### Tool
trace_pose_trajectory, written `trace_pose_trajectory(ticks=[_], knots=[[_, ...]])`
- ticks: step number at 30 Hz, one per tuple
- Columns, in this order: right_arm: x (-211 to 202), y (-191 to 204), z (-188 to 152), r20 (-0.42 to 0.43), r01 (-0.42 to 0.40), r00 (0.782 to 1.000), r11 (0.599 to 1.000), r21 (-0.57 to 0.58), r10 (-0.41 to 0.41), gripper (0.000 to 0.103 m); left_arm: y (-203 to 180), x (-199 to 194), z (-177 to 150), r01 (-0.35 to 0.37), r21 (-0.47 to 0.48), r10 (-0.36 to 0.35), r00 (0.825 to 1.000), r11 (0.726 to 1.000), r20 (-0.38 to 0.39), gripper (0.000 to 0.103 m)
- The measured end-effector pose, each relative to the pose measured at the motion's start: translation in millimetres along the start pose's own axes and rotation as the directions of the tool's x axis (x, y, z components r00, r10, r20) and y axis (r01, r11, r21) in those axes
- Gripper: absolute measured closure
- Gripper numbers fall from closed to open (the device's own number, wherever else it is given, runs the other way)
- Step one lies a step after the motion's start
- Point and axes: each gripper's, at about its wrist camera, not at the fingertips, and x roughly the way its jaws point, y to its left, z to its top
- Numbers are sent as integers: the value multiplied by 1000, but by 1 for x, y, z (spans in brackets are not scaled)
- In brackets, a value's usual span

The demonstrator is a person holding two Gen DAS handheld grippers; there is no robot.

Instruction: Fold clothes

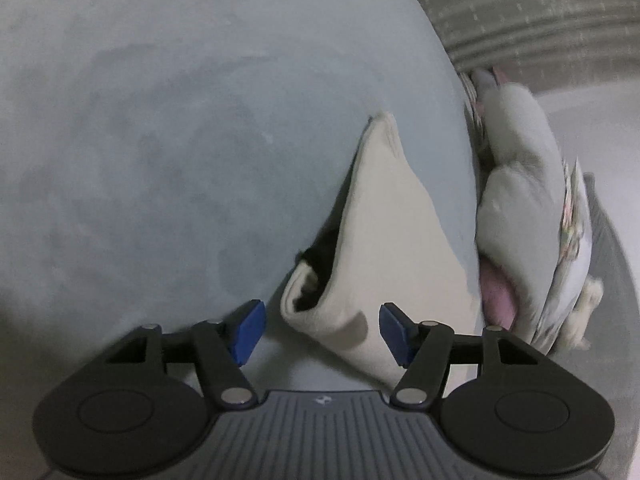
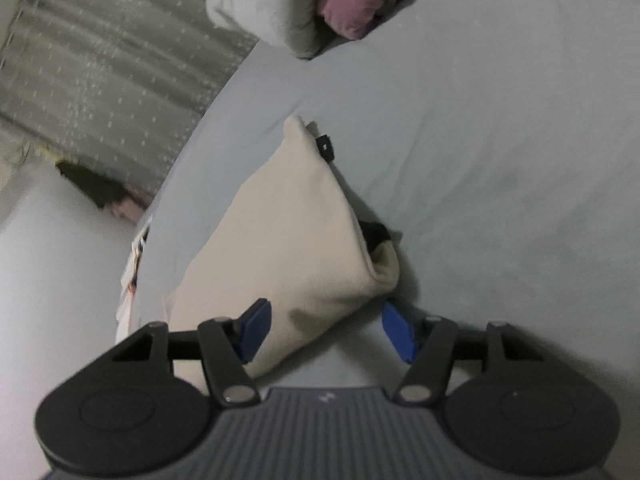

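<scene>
Jaws of both grippers (image 1: 322, 330) (image 2: 326, 330) angled down, straddling cream garment (image 1: 384, 216).

Both black two-finger claws with blue pads, left claw (image 1: 322, 330) and right claw (image 2: 327, 330), are tilting downward, jaws partly apart.

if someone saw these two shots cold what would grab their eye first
The cream folded garment stands out first: a pale wedge on the light blue sheet, lying between the blue pads of the left gripper, which do not press it. From the other side it reaches between the pads of the right gripper, with a small black tag near its tip. Next comes the heap of grey and pink clothes at the sheet's edge.
</scene>
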Motion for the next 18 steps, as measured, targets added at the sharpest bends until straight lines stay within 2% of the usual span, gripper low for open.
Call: trace_pose_trajectory(ticks=[6, 7, 8, 9, 11, 13, 18], knots=[[28, 0, 7, 61, 16, 998, 997, 77, -20, 56, -3, 12, -14, 7, -30, -4, 995, 1000, 103, 44], [34, 2, 6, 73, 27, 997, 997, 75, -32, 62, -4, 14, -15, -3, -31, 7, 993, 1000, 116, 59], [36, 4, 6, 77, 34, 996, 997, 75, -40, 72, -5, 17, -19, -26, -36, 31, 989, 999, 144, 69], [39, 5, 5, 88, 56, 994, 995, 77, -63, 77, -5, 19, -20, -33, -42, 39, 987, 999, 155, 86], [43, 8, 3, 108, 86, 990, 993, 79, -95, 85, -3, 23, -22, -41, -59, 51, 983, 997, 177, 88], [38, 11, 0, 123, 94, 987, 993, 76, -103, 87, 3, 19, -26, -22, -98, 41, 979, 995, 201, 90], [17, 29, -7, 169, 95, 981, 995, -3, -93, 88, -3, 7, -32, -25, -78, 42, 973, 997, 226, 91]])
